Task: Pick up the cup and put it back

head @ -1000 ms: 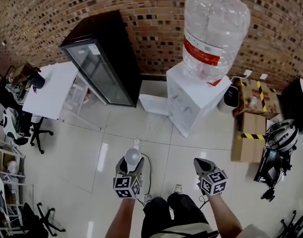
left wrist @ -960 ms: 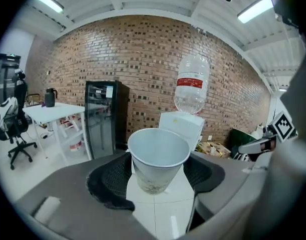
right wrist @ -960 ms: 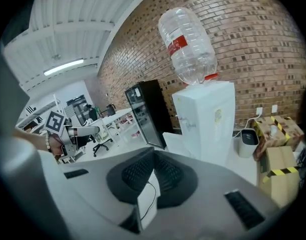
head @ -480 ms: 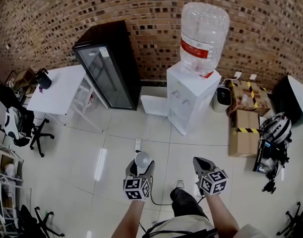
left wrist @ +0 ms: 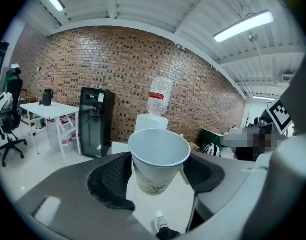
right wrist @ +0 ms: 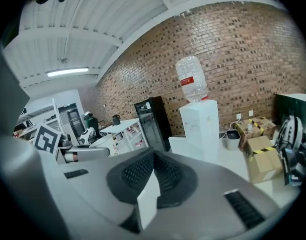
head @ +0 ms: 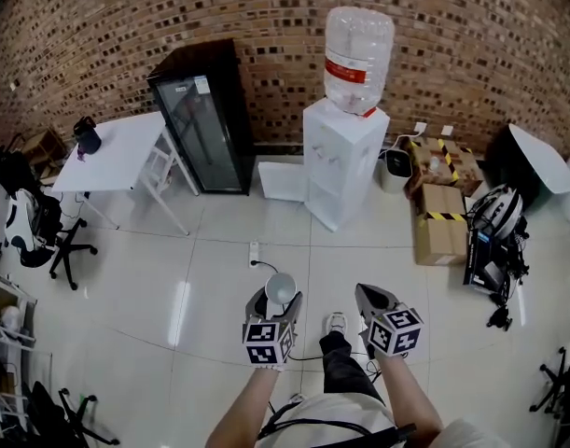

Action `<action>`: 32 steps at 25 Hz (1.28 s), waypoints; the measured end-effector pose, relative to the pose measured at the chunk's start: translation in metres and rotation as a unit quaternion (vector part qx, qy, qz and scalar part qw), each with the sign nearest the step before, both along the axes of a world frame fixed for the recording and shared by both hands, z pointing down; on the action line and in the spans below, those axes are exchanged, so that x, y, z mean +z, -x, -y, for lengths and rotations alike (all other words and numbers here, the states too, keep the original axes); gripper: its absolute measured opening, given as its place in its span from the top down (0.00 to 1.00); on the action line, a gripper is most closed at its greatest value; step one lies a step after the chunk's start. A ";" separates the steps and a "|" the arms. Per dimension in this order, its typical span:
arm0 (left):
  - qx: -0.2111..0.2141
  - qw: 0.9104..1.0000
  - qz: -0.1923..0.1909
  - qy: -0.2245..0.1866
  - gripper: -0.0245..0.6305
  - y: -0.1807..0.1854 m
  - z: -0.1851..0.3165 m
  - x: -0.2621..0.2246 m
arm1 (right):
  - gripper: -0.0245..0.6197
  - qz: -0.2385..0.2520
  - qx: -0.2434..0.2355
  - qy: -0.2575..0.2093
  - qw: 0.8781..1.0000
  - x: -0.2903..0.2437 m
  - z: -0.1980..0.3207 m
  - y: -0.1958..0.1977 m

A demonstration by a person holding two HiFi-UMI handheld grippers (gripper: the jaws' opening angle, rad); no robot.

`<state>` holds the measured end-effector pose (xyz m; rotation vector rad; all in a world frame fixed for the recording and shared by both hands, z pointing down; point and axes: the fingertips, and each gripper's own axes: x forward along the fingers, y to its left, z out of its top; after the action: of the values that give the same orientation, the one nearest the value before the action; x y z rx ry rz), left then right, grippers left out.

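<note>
A white paper cup (head: 281, 288) stands upright between the pads of my left gripper (head: 276, 299), which is shut on its lower wall. In the left gripper view the cup (left wrist: 158, 160) fills the middle, its mouth open upward and nothing showing inside, with the left gripper (left wrist: 158, 178) clamped on both sides. My right gripper (head: 371, 299) hangs beside it, about a hand's width to the right, shut with nothing in it. In its own view the right gripper (right wrist: 154, 173) has its black pads pressed together. Both are held above the tiled floor, well back from the water dispenser (head: 341, 161).
The white dispenser carries a large clear bottle (head: 357, 45) against the brick wall. A black glass-door fridge (head: 202, 119) and a white table (head: 112, 155) stand to its left. Cardboard boxes (head: 440, 224) and a helmet (head: 497, 211) lie right; a power strip (head: 254, 250) lies ahead on the floor.
The dispenser has drawn farther away and smaller in the head view. Both grippers have kept their pose, the left still holding the cup, and have shifted slightly right in the frame.
</note>
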<state>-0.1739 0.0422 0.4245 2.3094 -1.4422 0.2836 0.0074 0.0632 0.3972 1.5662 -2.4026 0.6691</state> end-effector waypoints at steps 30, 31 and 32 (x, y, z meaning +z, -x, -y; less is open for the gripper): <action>-0.010 1.000 -0.010 -0.025 0.46 -0.067 -0.132 -0.051 | 0.95 0.010 -0.040 -0.030 0.999 -0.049 -0.136 -0.034; -0.011 1.000 -0.010 -0.026 0.46 -0.068 -0.133 -0.052 | 0.95 0.011 -0.041 -0.030 0.999 -0.049 -0.137 -0.035; -0.012 1.000 -0.009 -0.026 0.46 -0.069 -0.133 -0.052 | 0.95 0.012 -0.042 -0.030 0.999 -0.049 -0.137 -0.037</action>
<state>-0.1046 0.1752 0.3722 2.3282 -1.4831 0.2195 0.0442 0.2001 0.3482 1.4790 -2.5127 0.6073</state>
